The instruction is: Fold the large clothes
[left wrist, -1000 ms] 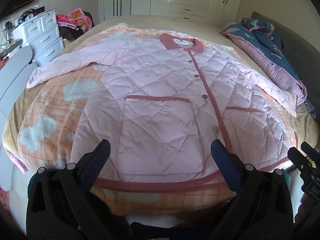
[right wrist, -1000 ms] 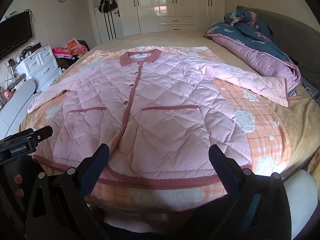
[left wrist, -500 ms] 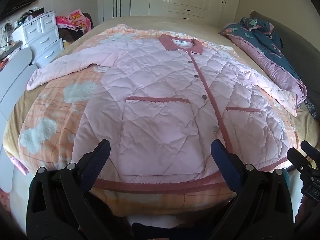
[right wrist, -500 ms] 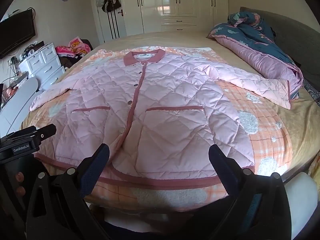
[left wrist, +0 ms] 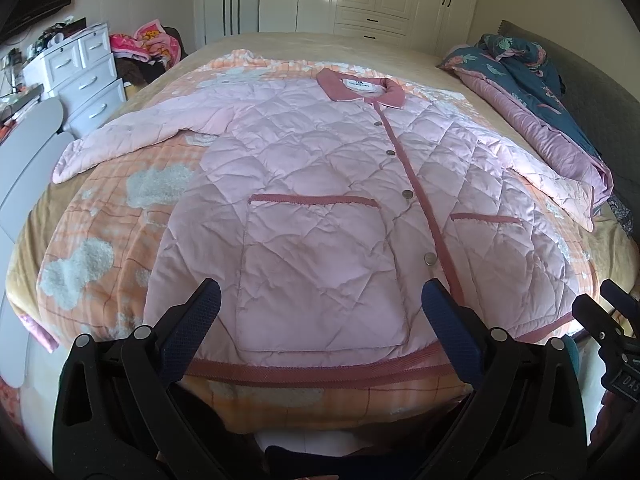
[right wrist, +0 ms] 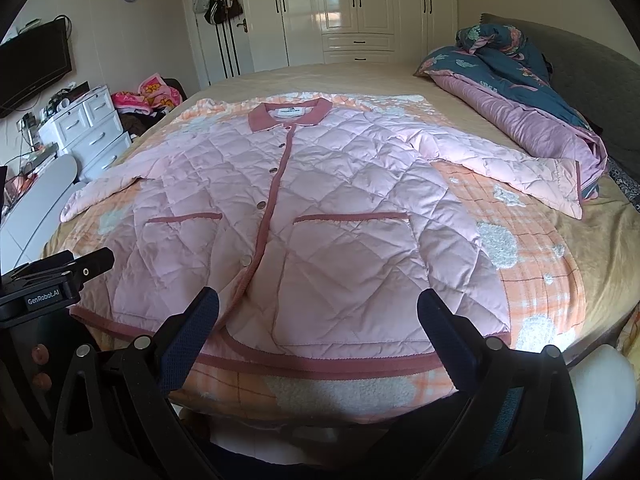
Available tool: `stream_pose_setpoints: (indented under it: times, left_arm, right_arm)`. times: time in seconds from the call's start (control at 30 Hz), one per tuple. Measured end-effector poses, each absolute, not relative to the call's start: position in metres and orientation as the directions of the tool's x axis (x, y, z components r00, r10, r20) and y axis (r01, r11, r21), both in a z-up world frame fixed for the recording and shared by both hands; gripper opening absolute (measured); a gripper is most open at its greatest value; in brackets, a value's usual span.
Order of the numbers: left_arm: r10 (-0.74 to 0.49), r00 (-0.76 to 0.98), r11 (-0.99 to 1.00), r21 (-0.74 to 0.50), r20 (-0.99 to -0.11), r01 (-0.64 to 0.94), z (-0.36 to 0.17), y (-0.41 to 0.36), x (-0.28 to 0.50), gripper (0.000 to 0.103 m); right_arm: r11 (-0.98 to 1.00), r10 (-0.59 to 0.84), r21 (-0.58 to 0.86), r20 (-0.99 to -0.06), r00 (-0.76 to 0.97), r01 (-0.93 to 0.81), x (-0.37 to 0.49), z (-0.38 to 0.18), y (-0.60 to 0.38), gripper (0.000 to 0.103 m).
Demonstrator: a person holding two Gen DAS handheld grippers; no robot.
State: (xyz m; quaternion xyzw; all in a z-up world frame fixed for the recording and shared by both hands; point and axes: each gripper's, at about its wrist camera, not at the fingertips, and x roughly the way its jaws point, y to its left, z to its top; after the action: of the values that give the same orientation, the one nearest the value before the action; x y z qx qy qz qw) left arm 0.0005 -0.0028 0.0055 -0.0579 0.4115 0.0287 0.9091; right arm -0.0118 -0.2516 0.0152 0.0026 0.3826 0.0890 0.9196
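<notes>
Plainly, the left gripper [left wrist: 320, 304] hovers with its jaws spread wide and nothing between them, just short of the near hem of the pink quilted jacket [left wrist: 320, 200], over the left pocket [left wrist: 316, 268]. Beside it the right gripper [right wrist: 318, 306] is likewise wide apart and empty, poised before the hem near the right pocket [right wrist: 352, 264] and the buttoned placket [right wrist: 268, 208]. Neither touches the cloth. Outward from them, the jacket lies face up and flat on the bed [right wrist: 600, 216], buttoned, its collar [right wrist: 290, 114] at the far end, the left sleeve [left wrist: 132, 136] stretched out to the left and the right sleeve [right wrist: 512, 168] stretched out to the right, its cuff close to the rumpled dark floral duvet [right wrist: 520, 76] at the far right. An orange checked blanket [right wrist: 520, 280] lies under it. By my reading the folding has not begun: the garment is only laid out, with no sleeve turned in and no crease made. All the folds remain, probably starting with the sleeves or sides, then bringing the hem up toward the collar.
</notes>
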Motion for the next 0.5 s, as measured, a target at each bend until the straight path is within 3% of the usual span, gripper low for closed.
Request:
stream_pose_setpoints:
  times: [0.5]
  left_arm:
    - [0.005,0.663,0.992,-0.079,-0.749,-0.097,0.0071,-0.0048,0.0009,0.094]
  right_arm:
    - [0.984,0.168,0.074,-0.706,0.688,-0.163,-0.0123,0.0139,-0.2511,0.099]
